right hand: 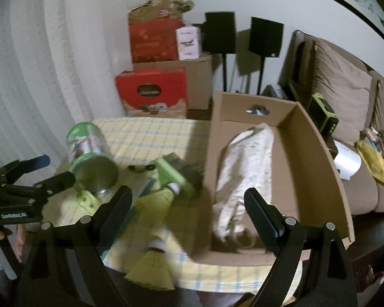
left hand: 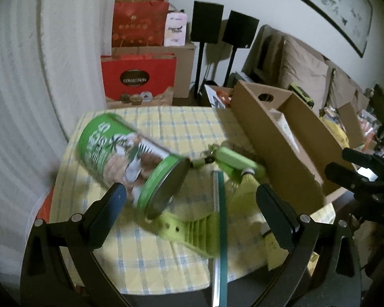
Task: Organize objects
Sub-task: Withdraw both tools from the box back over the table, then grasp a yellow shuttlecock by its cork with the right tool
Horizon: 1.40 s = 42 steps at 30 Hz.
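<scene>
Two open tools here, neither holding anything: the cardboard box (right hand: 317, 163) sits on the tabletop (left hand: 151, 128) with a rolled cloth (right hand: 245, 168) inside, leaving spare room along its right wall. Left tool (left hand: 189, 199) gapes wide around the tipped green can (left hand: 125, 158), probably lining up a grab, right tool (right hand: 188, 204) hangs wide by the box's near edge, and shuttlecocks (right hand: 153, 266) crowd the tabletop edge.

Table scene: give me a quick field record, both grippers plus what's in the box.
left gripper: open, holds nothing, aimed at the can
right gripper: open, holds nothing, over the box's near left edge
can: green, tilted, metal end toward the cameras
box: cardboard, open top, on the table's right side
in box: white cloth bundle
tablecloth: yellow check
</scene>
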Motion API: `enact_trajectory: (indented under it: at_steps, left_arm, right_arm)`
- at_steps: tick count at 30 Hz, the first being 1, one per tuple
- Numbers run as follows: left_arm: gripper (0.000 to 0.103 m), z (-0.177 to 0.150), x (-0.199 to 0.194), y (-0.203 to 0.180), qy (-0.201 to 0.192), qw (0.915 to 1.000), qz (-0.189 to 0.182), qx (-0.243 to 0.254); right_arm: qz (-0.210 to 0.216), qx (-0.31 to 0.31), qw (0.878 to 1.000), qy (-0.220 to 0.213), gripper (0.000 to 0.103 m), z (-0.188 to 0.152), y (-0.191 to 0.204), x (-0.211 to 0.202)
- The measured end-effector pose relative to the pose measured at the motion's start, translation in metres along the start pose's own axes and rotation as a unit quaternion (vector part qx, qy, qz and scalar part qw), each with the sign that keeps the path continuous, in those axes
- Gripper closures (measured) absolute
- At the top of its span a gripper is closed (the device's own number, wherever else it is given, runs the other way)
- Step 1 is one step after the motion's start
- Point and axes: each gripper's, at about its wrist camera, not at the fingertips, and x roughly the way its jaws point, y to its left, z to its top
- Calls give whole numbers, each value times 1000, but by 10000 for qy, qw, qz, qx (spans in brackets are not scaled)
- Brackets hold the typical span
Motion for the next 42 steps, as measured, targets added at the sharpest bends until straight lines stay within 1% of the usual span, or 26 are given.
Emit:
enact_trajectory:
  at_steps: [5,7,9,12,13,15,18,20,23,24,33,37,40,42]
  left_arm:
    - [2,-13,-4,10,33,10000,-31,-67]
    - [2,-18,-5,14,48,9999,-46,-143]
    - [2,-22,-5,18,71,9998,-74,-198]
    - [2,-25,-3,23,108,9995,-85,-279]
    - [2,-25,-3,24,111,9994,-93,-308]
    - [2,-24,-3,26,98,9994,-104,-330]
    - [2,-23,-4,27,75,9994,-119,-331]
    - [2,-22,-4,27,70,9993,-133,-330]
    - [3,-21,-3,26,72,9993,-157,-333]
    - [3,-21,-3,26,71,9993,-167,-334]
    - [6,-16,-3,22,26,9990,-247,-373]
    - [6,-13,-3,19,11,9990,-269,-352]
    - [6,-10,-2,15,-2,9990,-293,-326]
    - [6,-9,-1,12,3,9990,-317,-309]
  right_arm:
    - [121,-190,9997,1,13,-8,20,-2]
    - [194,-218,9996,48,15,-11,24,-1]
    - [269,-251,9992,129,21,-16,30,1]
    - [401,-293,9983,296,39,-24,37,5]
    - [430,-318,9979,366,41,-27,40,8]
    - [452,-374,9970,508,53,-32,44,14]
    - [486,-400,9952,750,63,-40,48,27]
    - [432,-425,9943,882,66,-45,50,35]
    - [301,-419,9928,1083,67,-52,49,48]
    - [282,-414,9924,1122,69,-53,50,51]
    - [91,-451,9864,1578,73,-73,54,80]
    - [-91,-524,9836,1721,73,-78,54,88]
    - [-48,-436,9826,1806,70,-79,51,90]
    - [27,-380,9805,1929,67,-82,51,94]
